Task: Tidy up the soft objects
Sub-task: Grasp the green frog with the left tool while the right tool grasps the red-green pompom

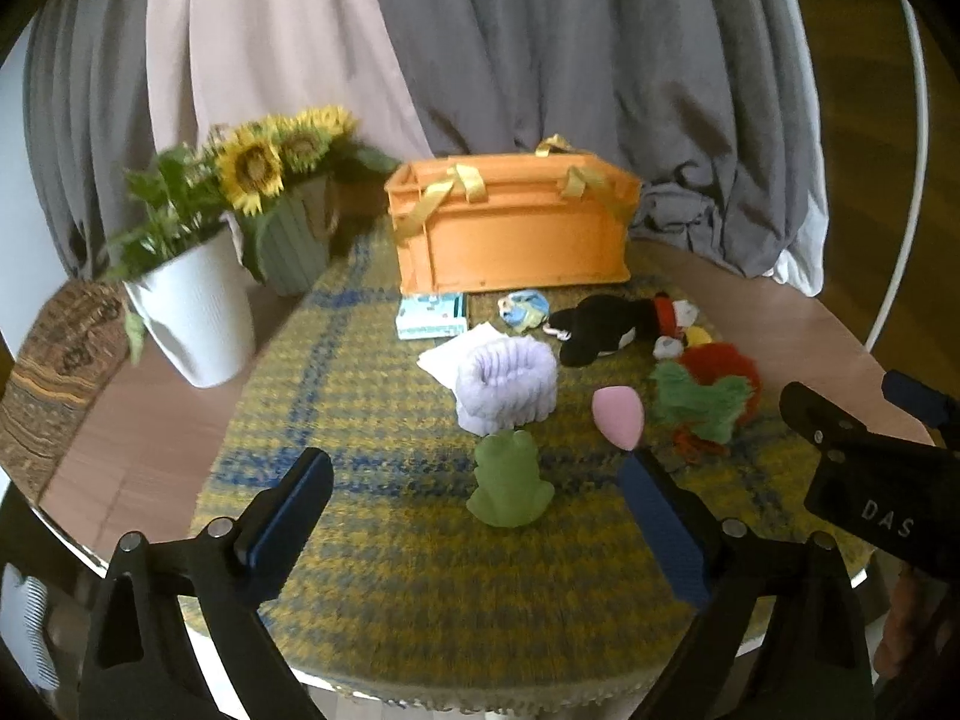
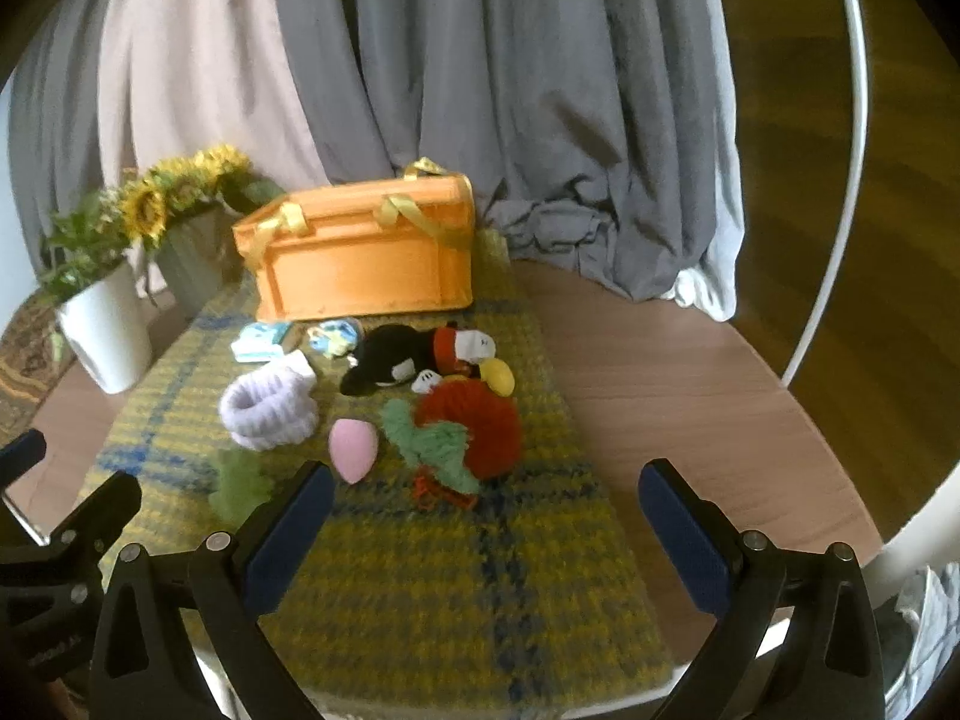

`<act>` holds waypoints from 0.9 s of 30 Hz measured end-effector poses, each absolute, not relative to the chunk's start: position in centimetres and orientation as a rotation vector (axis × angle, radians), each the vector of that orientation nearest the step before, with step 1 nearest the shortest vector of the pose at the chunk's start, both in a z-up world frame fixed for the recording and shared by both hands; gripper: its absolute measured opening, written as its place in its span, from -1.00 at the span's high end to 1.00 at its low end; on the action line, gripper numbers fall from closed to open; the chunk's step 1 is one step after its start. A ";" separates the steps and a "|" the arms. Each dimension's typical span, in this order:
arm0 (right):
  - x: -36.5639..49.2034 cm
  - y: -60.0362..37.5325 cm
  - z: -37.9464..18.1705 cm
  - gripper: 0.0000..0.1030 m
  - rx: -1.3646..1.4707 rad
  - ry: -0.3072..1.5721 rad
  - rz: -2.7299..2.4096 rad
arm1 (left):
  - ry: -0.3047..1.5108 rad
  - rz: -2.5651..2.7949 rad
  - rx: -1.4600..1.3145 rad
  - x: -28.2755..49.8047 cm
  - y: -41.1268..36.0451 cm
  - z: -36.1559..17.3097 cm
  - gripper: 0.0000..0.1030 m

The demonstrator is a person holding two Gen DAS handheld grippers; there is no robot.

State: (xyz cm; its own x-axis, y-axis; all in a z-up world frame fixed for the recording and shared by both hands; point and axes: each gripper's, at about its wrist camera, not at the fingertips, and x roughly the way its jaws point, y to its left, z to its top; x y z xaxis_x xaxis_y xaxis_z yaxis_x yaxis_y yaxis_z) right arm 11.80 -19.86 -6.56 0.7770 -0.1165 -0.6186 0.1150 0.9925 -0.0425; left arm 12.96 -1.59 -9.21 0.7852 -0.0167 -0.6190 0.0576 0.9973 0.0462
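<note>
Soft things lie on a yellow-and-blue woven mat [image 1: 372, 540] [image 2: 456, 588]. A green frog toy [image 1: 509, 482] [image 2: 239, 487] sits nearest, between the spread fingers of my left gripper [image 1: 480, 462], which is open and touches nothing. Behind it are a lilac fluffy band [image 1: 506, 385] [image 2: 268, 413], a pink egg-shaped sponge [image 1: 619, 416] [image 2: 353, 447], a red-and-green yarn toy [image 1: 708, 399] [image 2: 465, 438] and a black plush mouse [image 1: 606, 327] [image 2: 414, 357]. An orange crate [image 1: 510, 228] [image 2: 366, 255] with yellow ribbons stands at the back. My right gripper [image 2: 486, 477] is open just short of the yarn toy.
A white pot of greenery [image 1: 195, 312] [image 2: 108, 333] and a ribbed vase of sunflowers [image 1: 294, 240] [image 2: 192, 264] stand back left. A small blue-and-white box [image 1: 432, 315] [image 2: 261, 341] and a pale blue cloth item [image 1: 523, 306] lie before the crate. Grey curtains hang behind the wooden table [image 2: 672, 384].
</note>
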 end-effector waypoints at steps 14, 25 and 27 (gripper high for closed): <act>19.0 -19.8 -11.6 -0.90 -0.075 0.750 -0.127 | 0.830 0.000 0.003 18.7 -2.3 -15.7 -0.67; 22.2 -21.3 -14.6 -0.72 -0.063 0.819 -0.022 | 0.839 0.062 -0.019 20.4 -3.9 -16.9 -0.33; 22.7 -21.3 -14.8 -0.66 -0.063 0.826 -0.001 | 0.851 0.064 -0.022 20.7 -4.0 -17.1 -0.21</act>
